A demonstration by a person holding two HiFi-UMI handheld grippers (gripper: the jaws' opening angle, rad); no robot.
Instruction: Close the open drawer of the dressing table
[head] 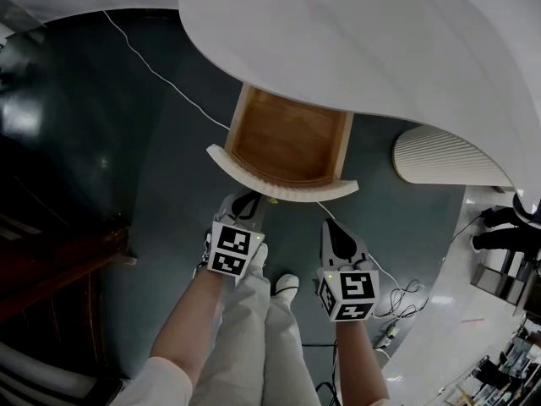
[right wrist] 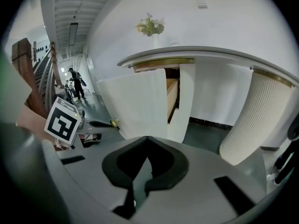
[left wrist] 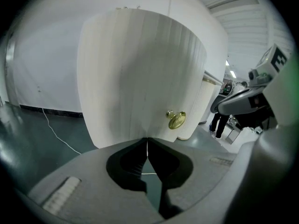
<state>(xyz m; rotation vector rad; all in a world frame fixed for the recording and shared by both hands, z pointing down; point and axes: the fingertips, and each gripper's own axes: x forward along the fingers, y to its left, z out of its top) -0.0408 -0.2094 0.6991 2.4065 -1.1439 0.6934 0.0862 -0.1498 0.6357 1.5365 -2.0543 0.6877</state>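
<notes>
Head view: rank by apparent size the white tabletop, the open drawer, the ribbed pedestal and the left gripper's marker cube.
1. White tabletop, by far largest.
2. Open drawer.
3. Ribbed pedestal; partly hidden under the tabletop, so this rank is unsure.
4. Marker cube of the left gripper, smallest, though nearest the camera.

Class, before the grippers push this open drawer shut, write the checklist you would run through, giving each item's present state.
1. Drawer pulled out from under the tabletop: ok.
2. Nothing sticking out of the drawer: ok, it looks bare.
3. Left gripper fingers together, empty: ok.
4. Right gripper fingers together, empty: ok.
5. Left gripper touching the drawer front: cannot tell.
6. Brass knob clear of the left gripper: ok, it sits to the right.
</notes>
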